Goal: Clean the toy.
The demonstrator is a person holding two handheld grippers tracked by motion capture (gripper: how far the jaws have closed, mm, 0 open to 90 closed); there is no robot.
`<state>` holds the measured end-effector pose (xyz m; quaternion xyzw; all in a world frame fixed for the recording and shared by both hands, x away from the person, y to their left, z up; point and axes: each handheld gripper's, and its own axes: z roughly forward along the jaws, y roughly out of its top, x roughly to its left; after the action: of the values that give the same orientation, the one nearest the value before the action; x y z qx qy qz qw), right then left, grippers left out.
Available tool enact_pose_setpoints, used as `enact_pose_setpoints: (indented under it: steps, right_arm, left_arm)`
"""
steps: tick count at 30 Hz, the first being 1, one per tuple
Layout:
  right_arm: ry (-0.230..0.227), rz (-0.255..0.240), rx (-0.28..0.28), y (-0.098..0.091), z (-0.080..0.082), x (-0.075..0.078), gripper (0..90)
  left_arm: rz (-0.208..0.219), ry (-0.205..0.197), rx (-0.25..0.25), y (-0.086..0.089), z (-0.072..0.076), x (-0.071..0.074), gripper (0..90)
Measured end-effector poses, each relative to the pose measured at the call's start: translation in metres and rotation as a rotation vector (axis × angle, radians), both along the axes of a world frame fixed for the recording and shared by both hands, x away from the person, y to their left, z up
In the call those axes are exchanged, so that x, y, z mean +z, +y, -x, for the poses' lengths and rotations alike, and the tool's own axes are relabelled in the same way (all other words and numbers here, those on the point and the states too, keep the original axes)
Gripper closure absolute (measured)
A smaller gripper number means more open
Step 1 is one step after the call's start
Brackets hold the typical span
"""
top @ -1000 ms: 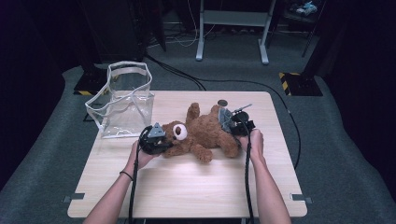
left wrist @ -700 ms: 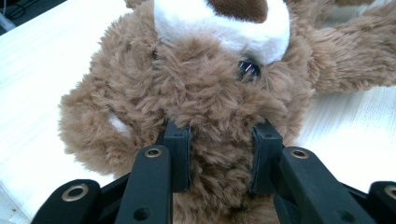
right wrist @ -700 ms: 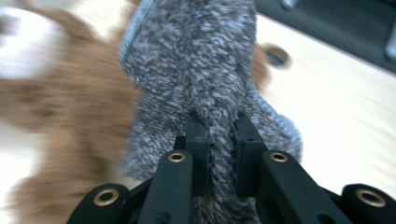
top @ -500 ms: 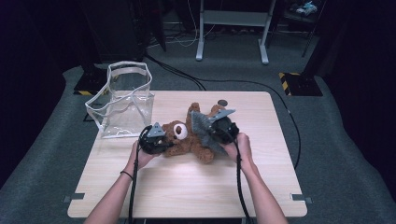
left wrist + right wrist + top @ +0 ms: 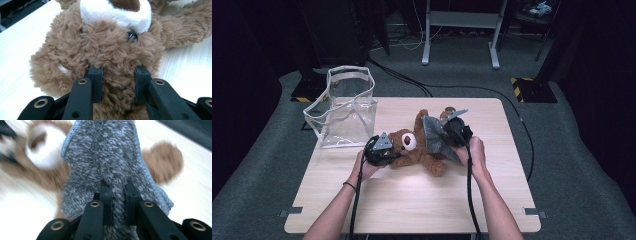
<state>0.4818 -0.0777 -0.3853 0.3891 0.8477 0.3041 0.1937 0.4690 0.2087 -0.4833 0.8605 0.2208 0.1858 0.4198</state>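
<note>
Brown teddy bear (image 5: 409, 150) (white muzzle), mottled grey cloth (image 5: 436, 135) with pale blue edging.

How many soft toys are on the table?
1: a brown teddy bear lying mid-table beside the clear bag, partly under a grey cloth.

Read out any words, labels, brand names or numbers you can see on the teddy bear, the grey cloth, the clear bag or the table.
None: no readable text on the brown plush teddy bear, the grey fuzzy cloth, the clear plastic bag or the light wooden table.
</note>
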Motion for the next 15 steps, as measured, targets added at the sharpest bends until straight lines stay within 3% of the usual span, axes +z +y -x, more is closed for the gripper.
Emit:
enact_pose_setpoints:
  steps: [4, 8, 12, 15]
  right_arm:
    - [0.025, -0.019, 0.065, 0.023, -0.021, 0.015, 80.3]
    - [0.063, -0.036, 0.113, 0.059, -0.039, 0.017, 80.2]
    - [0.071, -0.073, 0.152, 0.09, -0.053, 0.015, 80.1]
    - [0.112, -0.067, 0.162, 0.11, -0.061, 0.004, 80.0]
  left_arm:
    - [-0.012, -0.019, -0.006, -0.001, 0.0, 0.0, 67.6]
    - [-0.017, -0.033, -0.001, -0.002, 0.0, 0.0, 67.6]
    - [-0.034, -0.047, -0.011, -0.003, 0.001, 0.001, 67.6]
    - [-0.043, -0.063, -0.012, -0.005, 0.002, 0.0, 67.6]
